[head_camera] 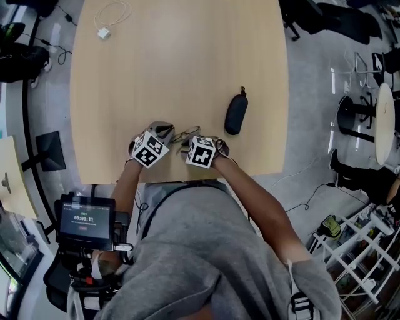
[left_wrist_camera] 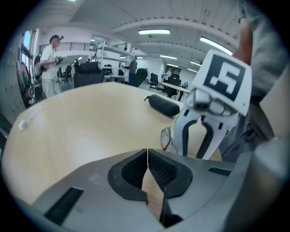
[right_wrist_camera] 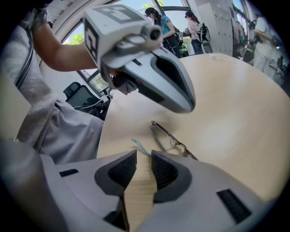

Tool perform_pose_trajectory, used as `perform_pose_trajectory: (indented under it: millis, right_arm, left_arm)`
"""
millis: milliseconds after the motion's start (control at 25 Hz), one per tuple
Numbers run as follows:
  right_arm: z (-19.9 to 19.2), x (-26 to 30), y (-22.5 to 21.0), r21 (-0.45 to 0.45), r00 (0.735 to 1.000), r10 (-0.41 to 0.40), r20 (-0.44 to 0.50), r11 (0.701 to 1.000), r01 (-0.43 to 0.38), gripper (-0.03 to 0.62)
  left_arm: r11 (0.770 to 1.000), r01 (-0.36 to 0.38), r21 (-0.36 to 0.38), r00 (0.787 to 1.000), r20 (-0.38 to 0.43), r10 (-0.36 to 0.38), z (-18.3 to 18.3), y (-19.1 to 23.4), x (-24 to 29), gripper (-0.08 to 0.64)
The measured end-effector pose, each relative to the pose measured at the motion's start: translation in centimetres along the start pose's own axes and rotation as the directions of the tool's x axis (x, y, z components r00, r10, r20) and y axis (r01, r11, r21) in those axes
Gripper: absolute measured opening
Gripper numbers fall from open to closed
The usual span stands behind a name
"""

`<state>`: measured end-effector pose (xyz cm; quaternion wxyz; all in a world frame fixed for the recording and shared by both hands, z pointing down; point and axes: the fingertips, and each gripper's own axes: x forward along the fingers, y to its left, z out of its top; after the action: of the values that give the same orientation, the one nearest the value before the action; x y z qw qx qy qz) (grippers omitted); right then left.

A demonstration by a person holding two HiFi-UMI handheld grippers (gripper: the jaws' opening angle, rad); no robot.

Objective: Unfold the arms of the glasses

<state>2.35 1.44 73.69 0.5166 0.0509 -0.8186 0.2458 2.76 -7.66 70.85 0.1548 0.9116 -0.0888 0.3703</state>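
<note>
Presently, thin wire-framed glasses are seen lying on the smooth, pale wooden table, near its front edge and between the two grippers. The right gripper is held with its dark ribbed pads a narrow slit apart, and nothing is clamped. One slim arm of the glasses is angled toward that slit. The left gripper is pressed closed at its tips and is empty. A black, rounded oblong case is laid farther along the table.

Grippers: you hold two, the left gripper and the right gripper.
Glasses: one pair.
Case: one, right.
Cable: one, far left.
Table: one.
</note>
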Motion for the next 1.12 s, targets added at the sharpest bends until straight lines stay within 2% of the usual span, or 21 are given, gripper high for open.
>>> perform_pose_trajectory:
  millis: [40, 120, 200, 240, 320, 440, 520, 800, 1120]
  right_arm:
    - [0.2, 0.0, -0.3, 0.006, 1.0, 0.001, 0.008, 1.0, -0.001, 0.103]
    - [0.1, -0.1, -0.6, 0.014, 1.0, 0.004, 0.023, 1.0, -0.004, 0.103]
    - [-1.1, -0.4, -0.3, 0.009, 1.0, 0.001, 0.028, 1.0, -0.001, 0.103]
    - [-1.7, -0.5, -0.1, 0.006, 1.0, 0.0, 0.028, 1.0, 0.0, 0.103]
    - [-2.3, -0.7, -0.1, 0.002, 1.0, -0.003, 0.027, 1.0, 0.003, 0.103]
    - [-2.2, -0.9, -0.2, -0.004, 1.0, 0.002, 0.03, 1.0, -0.002, 0.103]
    - [-2.0, -0.9, 0.1, -0.008, 0.999, 0.007, 0.033, 1.0, -0.006, 0.104]
    - [-2.1, -0.8, 0.7, -0.036, 1.0, 0.018, 0.022, 0.999, -0.017, 0.103]
    - [-3.3, -1.0, 1.4, -0.042, 1.0, 0.014, -0.009, 0.999, -0.014, 0.103]
  left_arm:
    - [1.0, 0.015, 0.02, 1.0, 0.027, -0.016, 1.3, -0.7, -1.0, 0.007]
    - [0.995, 0.094, 0.02, 0.994, 0.047, -0.095, 2.9, -3.4, -2.1, 0.006]
    - [0.988, 0.156, 0.002, 0.988, 0.004, -0.156, 2.4, -6.9, -1.5, 0.006]
    - [0.987, 0.161, -0.004, 0.987, -0.029, -0.161, 1.5, -8.2, -0.8, 0.006]
    - [0.989, 0.142, -0.027, 0.987, -0.075, -0.144, -0.1, -9.1, 0.4, 0.007]
    - [0.991, 0.095, -0.095, 0.994, -0.051, -0.1, -0.9, -8.1, 1.5, 0.007]
    - [0.991, 0.066, -0.115, 0.997, -0.038, -0.07, -1.2, -7.3, 1.8, 0.008]
    - [0.994, 0.013, -0.109, 0.998, -0.055, -0.02, -1.4, -4.8, 2.9, 0.008]
    - [0.995, 0.007, -0.097, 0.996, -0.082, -0.015, -1.8, -3.4, 2.9, 0.008]
